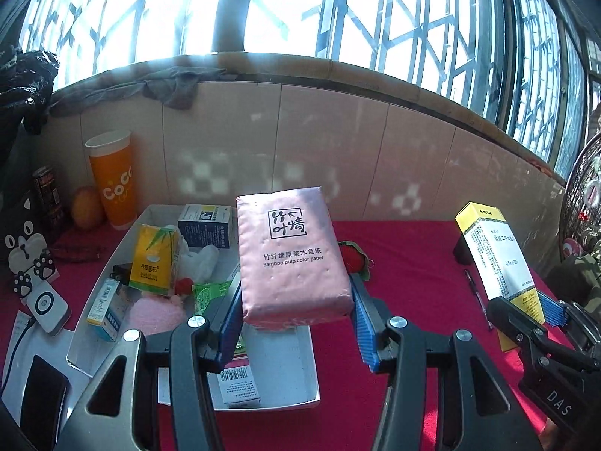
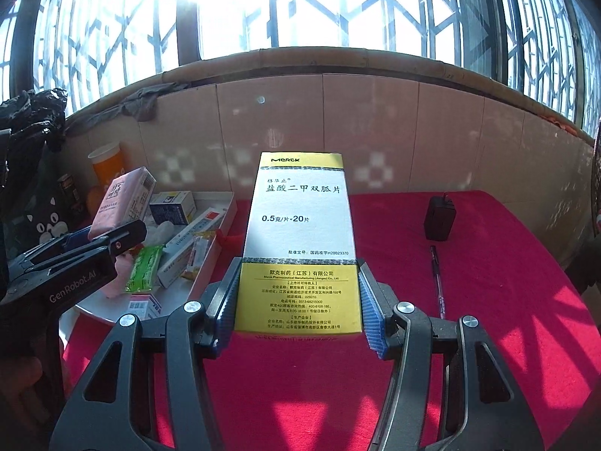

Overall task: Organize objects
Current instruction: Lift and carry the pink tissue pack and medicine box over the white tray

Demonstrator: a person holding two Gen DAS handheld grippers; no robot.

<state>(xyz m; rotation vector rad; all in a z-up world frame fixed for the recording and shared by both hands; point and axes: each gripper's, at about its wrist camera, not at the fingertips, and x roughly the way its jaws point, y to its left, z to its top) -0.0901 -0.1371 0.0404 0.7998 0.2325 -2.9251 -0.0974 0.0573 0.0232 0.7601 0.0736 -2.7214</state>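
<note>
The white tray (image 1: 112,263) at left already holds several boxes. Left gripper (image 1: 296,323) clamps a pink tissue pack (image 1: 289,251) above it; right gripper (image 2: 298,300) grips a Merck medicine box (image 2: 300,233) over the red cloth (image 2: 488,300). Adapter (image 2: 439,220) and pen (image 2: 437,282) remain far right.

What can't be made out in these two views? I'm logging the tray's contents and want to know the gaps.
- Left wrist view: the pink tissue pack in the left gripper hides the tray's middle and far right.
- Right wrist view: the left gripper covers the tray's near left part; the medicine box in the right gripper hides the red cloth behind it.
- Both views: small box labels are too small to read.
</note>
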